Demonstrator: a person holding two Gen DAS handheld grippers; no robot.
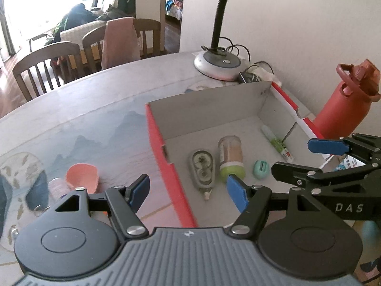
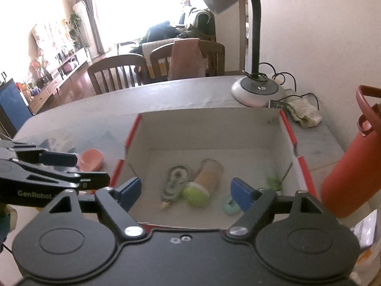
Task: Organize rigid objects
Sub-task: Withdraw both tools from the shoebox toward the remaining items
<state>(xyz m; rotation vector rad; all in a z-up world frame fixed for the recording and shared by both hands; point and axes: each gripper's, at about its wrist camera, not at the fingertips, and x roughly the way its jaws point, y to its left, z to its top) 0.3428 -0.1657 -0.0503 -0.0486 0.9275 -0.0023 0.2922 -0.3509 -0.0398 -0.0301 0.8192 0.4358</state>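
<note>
An open red cardboard box (image 1: 164,162) (image 2: 289,128) with a grey inside lies on the table. In it lie a correction tape dispenser (image 1: 203,169) (image 2: 175,182), a clear jar with a green lid (image 1: 231,158) (image 2: 202,183), a small teal sharpener (image 1: 262,169) (image 2: 229,206) and a green glue stick (image 1: 277,146) (image 2: 272,182). My left gripper (image 1: 188,194) hangs open above the box's left wall, with nothing between its blue pads. My right gripper (image 2: 187,193) is open over the box's near edge, also with nothing in it. Each gripper shows in the other's view.
A pink scoop (image 1: 82,175) (image 2: 91,159), a small pale container (image 1: 57,188) and a dark item with key rings (image 1: 38,195) lie left of the box. A red bottle (image 1: 345,104) (image 2: 350,164) stands right of it. A desk lamp (image 1: 218,63) (image 2: 258,89), cables and a cloth (image 2: 303,114) are behind.
</note>
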